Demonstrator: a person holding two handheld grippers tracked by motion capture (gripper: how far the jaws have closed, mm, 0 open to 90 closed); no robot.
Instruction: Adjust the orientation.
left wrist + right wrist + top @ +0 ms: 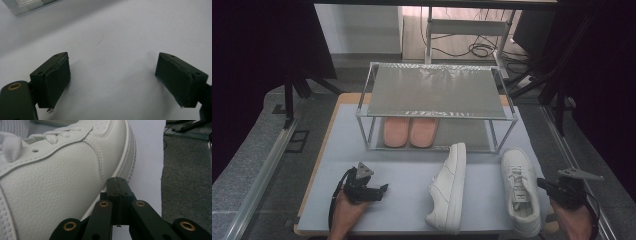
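High view: two white sneakers lie on a grey table in front of a metal shoe rack [437, 92] holding pink slippers [408, 131]. The right sneaker [521, 190] stands upright near the table's right edge; the left sneaker [448, 187] lies tipped on its side near the front edge. The right gripper [117, 186], jaws clenched together on nothing, sits just beside the right sneaker's sidewall. The left gripper [112, 77] rests near the front-left corner, jaws spread wide over bare table [120, 32].
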